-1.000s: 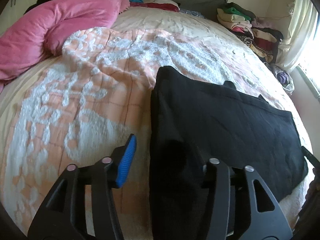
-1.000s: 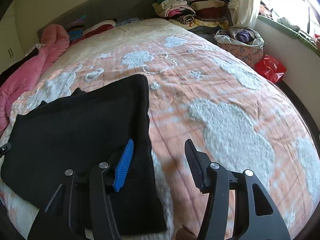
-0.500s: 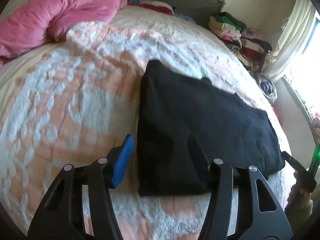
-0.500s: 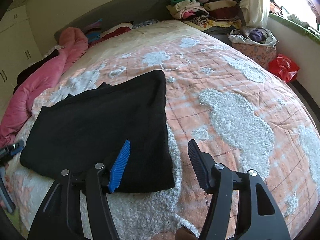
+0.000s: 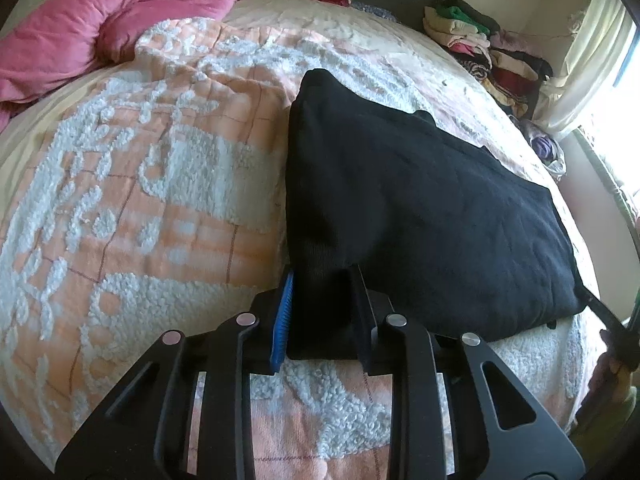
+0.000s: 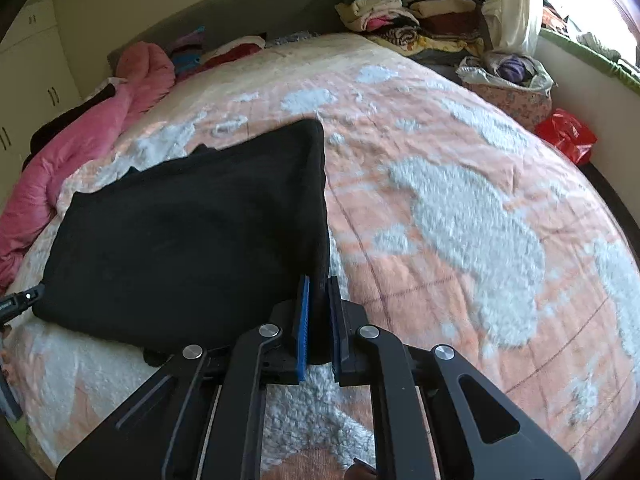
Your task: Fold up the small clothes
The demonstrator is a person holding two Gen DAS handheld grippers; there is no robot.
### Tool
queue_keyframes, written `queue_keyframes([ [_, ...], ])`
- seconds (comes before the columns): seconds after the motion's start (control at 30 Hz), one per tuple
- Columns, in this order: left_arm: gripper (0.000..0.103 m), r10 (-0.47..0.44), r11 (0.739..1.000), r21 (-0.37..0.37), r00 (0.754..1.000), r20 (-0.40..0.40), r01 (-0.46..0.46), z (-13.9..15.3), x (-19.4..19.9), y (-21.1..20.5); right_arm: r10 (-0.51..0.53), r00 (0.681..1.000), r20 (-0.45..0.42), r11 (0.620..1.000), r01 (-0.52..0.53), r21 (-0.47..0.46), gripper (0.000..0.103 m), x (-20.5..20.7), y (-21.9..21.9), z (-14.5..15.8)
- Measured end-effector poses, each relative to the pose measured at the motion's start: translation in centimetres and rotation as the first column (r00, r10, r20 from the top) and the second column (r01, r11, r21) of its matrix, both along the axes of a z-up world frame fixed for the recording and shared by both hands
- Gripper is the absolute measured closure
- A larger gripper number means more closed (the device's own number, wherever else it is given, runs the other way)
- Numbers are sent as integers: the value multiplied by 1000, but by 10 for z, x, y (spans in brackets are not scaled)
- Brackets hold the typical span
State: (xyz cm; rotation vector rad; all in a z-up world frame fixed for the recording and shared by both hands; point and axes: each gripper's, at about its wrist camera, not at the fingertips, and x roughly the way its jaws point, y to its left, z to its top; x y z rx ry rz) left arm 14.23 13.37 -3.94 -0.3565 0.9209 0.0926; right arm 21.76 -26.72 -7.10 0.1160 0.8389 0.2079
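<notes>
The black, flat-folded knitted garment point(image 5: 400, 208) lies on the peach-and-white tufted bedspread point(image 5: 140, 200) of the bed, near its front edge, and I give all places from this garment. At its near left corner, the left tongs point(image 5: 320, 312) have just been closing and now pinch a thick bunch of the fabric between the blue pad and the black one. At its near right corner, the right tongs point(image 6: 318, 320) have also just been closing, almost fully, on a thin edge of the fabric. I think both near corners are held so that this edge can be lifted and folded over toward the far edge. Far behind the garment, to the left, lies a pink fluffy blanket point(image 5: 100, 24).
</notes>
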Motion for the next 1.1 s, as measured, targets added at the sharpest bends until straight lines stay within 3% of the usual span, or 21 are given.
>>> queue_keyframes([
  [0.2, 84, -10, 1000, 18, 1000, 7, 10, 1, -5, -4, -12, 1000, 18, 1000, 12, -6, 89, -11, -1, 3],
  [0.4, 84, -18, 999, 36, 1000, 10, 17, 2, -9, -10, -39, 999, 39, 999, 39, -17, 65, -23, -3, 8],
  [0.63, 83, -19, 999, 41, 1000, 10, 19, 2, -13, -12, -40, 997, 72, 999, 42, -25, 46, -35, 1, 18],
  [1.1, 80, -24, 998, 63, 999, 21, 22, 6, -23, -19, -23, 997, 77, 1000, 24, -19, 32, -47, 4, 21],
])
